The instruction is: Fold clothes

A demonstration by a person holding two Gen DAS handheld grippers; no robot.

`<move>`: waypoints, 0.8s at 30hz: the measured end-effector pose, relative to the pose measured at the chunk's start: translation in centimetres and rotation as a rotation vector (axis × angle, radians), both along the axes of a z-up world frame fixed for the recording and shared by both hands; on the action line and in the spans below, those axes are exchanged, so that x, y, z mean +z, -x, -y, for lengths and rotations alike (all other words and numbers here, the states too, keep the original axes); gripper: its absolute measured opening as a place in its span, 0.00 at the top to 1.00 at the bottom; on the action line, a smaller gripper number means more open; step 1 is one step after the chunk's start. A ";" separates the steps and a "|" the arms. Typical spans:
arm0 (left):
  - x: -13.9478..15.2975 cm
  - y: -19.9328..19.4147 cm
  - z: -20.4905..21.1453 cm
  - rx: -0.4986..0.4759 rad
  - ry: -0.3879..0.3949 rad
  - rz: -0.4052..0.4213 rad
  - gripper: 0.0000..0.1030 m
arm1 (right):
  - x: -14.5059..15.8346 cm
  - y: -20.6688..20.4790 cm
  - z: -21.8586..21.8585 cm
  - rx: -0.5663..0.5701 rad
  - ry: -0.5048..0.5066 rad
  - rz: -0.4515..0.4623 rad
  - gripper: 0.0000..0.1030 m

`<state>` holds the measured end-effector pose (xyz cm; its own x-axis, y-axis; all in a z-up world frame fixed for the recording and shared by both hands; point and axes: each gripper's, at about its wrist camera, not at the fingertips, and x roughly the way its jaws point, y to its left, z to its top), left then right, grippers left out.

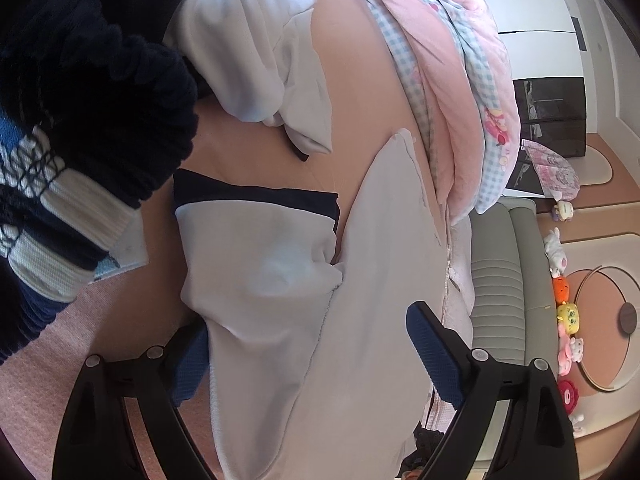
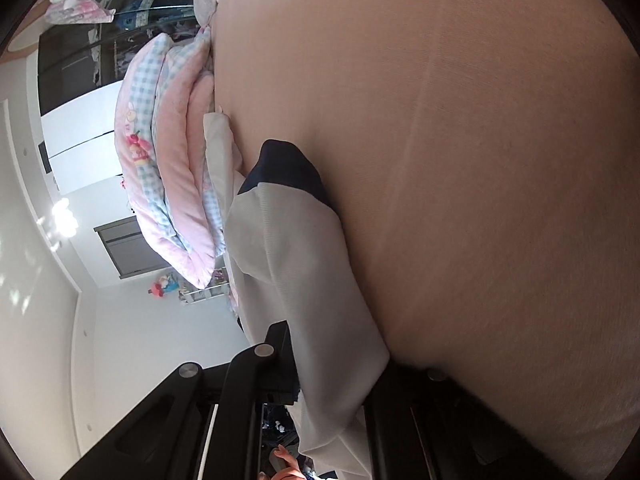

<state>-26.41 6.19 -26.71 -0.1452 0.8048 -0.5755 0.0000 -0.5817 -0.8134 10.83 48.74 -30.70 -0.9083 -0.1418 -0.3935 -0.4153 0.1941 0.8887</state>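
Note:
A light grey garment (image 1: 304, 320) with a dark navy band (image 1: 256, 194) lies on the peach bed sheet (image 1: 360, 92). My left gripper (image 1: 308, 356) is open, its blue-padded fingers (image 1: 432, 356) standing either side of the grey cloth. In the right wrist view the same grey garment (image 2: 304, 280) with its navy end (image 2: 288, 168) runs between the fingers of my right gripper (image 2: 336, 392). The jaws look closed on the cloth, low against the sheet (image 2: 480, 200).
A pile of white and grey clothes (image 1: 248, 40) and a dark navy knit with blue-and-white stripes (image 1: 92, 112) lie at the far left. A folded pink and blue-check quilt (image 1: 452, 80) lies beside the garment. A grey sofa (image 1: 500, 280) and plush toys (image 1: 564, 320) are beyond the bed.

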 end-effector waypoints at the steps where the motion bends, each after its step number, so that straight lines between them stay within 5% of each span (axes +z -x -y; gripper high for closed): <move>1: -0.1 0.0 0.1 0.001 -0.007 -0.003 0.12 | -0.1 0.0 -0.1 0.001 0.011 -0.007 0.98; 5: 0.1 -0.4 -0.1 0.003 0.006 -0.040 0.12 | -0.1 0.0 -0.1 0.003 0.003 -0.037 0.98; 8: 0.2 -0.9 -0.3 0.016 0.073 -0.073 0.25 | -0.1 0.0 -0.2 0.003 0.000 -0.055 0.96; 11: -0.6 -1.3 1.0 0.086 0.127 -0.047 0.67 | -0.2 0.0 -0.3 0.002 0.002 -0.067 0.96; 12: -1.2 -1.4 1.6 0.113 0.136 -0.025 0.88 | -0.1 0.1 -0.4 0.003 0.000 -0.068 0.96; 13: -1.5 -1.4 1.9 0.117 0.121 -0.018 0.96 | -0.1 0.1 -0.4 0.003 -0.002 -0.068 0.96; 17: -2.6 -1.4 2.9 0.133 0.074 0.003 0.96 | -0.1 0.4 -0.5 0.005 -0.006 -0.065 0.96; 21: -0.7 -2.0 0.9 0.095 0.246 -0.119 0.96 | 0.2 0.5 -0.6 0.011 -0.006 -0.037 0.96; 24: 1.2 -2.9 -1.6 0.024 0.450 -0.262 0.96 | 0.8 0.9 -0.6 0.023 -0.033 0.020 0.96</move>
<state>-23.47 7.81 -25.55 -0.3463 0.4810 -0.8054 -0.1530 -0.8760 -0.4574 9.88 49.30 -29.85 -0.8971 -0.1488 -0.4160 -0.4367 0.1549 0.8862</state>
